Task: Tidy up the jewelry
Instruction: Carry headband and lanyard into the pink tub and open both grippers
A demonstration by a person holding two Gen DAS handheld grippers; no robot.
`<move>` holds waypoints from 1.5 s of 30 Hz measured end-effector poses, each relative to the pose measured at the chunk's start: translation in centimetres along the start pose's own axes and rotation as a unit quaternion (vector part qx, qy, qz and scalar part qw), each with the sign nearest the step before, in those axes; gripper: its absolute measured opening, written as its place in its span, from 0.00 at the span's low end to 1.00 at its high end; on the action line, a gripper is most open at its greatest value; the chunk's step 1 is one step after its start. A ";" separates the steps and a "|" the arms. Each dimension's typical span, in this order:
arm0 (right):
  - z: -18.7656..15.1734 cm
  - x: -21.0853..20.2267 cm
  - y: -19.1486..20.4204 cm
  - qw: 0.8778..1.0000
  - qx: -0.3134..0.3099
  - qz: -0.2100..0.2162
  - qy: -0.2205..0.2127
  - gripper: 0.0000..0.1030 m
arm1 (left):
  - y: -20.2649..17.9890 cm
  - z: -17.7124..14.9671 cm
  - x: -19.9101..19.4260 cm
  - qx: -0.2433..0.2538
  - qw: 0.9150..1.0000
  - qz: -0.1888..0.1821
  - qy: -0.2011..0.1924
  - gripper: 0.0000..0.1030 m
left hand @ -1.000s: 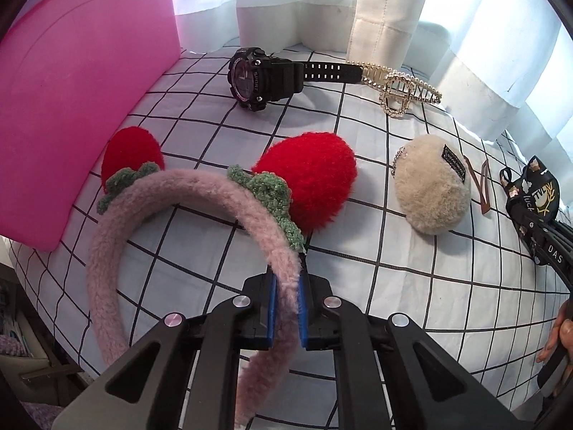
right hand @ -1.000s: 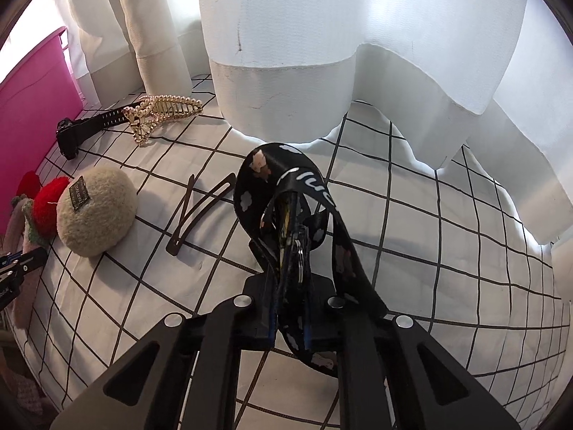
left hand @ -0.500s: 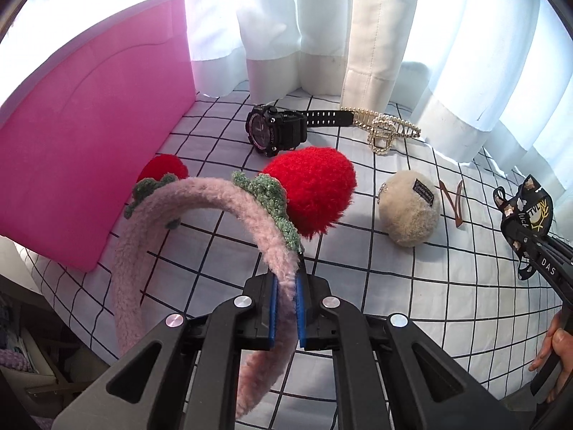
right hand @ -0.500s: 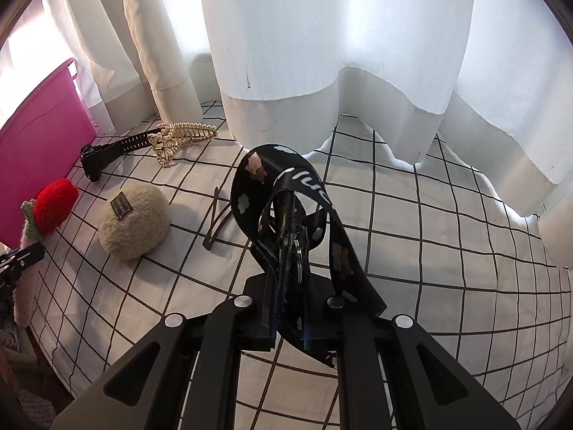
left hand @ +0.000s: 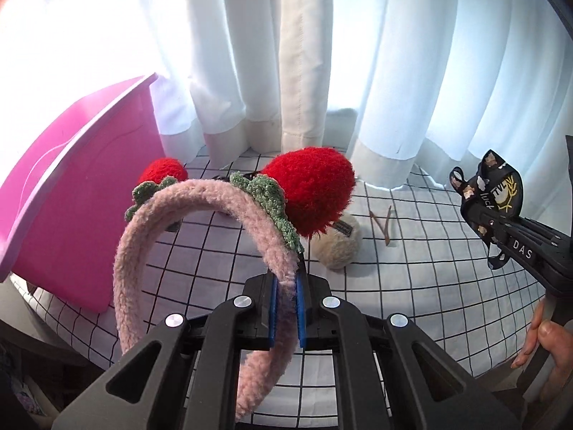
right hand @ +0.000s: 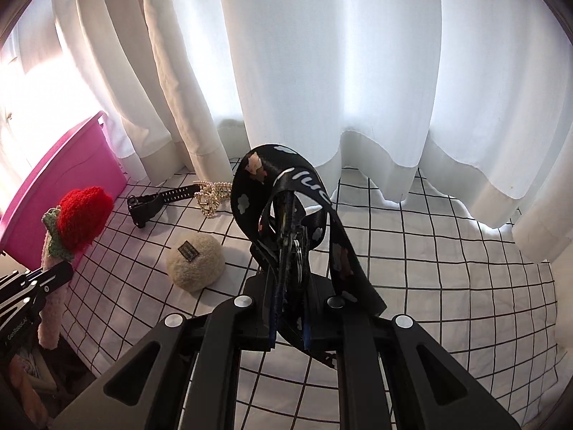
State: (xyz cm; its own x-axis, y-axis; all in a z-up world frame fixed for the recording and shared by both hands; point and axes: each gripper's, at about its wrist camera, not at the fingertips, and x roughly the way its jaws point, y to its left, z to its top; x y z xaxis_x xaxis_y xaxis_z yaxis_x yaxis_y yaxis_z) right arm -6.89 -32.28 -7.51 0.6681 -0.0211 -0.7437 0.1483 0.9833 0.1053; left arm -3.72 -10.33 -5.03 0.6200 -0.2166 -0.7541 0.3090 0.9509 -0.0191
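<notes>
My left gripper is shut on a fluffy pink headband with two red strawberry pompoms, held in the air above the table; it also shows in the right wrist view. My right gripper is shut on a black printed lanyard with keys, lifted off the table; the lanyard also shows in the left wrist view. A pink bin stands at the left.
On the white grid-patterned cloth lie a cream fluffy pouch, a black watch, a gold pearl hair clip and a brown hair clip. White curtains hang behind the table.
Both grippers have risen from the table with their loads. The headband now hangs higher, near the pink bin's rim level. The lanyard is lifted too.
</notes>
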 end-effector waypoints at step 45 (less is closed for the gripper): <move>17.1 9.2 42.3 0.954 -0.238 0.180 0.026 0.10 | 31.6 8.9 -1.8 -0.128 0.987 0.096 0.002 0.09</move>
State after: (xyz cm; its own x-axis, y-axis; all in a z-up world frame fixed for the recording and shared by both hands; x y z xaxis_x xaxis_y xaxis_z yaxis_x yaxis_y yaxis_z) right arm 17.97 6.06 1.37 0.5754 0.3295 -0.7485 -0.4391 0.8966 0.0572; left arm 11.32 18.11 1.60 0.6462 -0.0266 -0.7627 -0.0066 0.9992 -0.0404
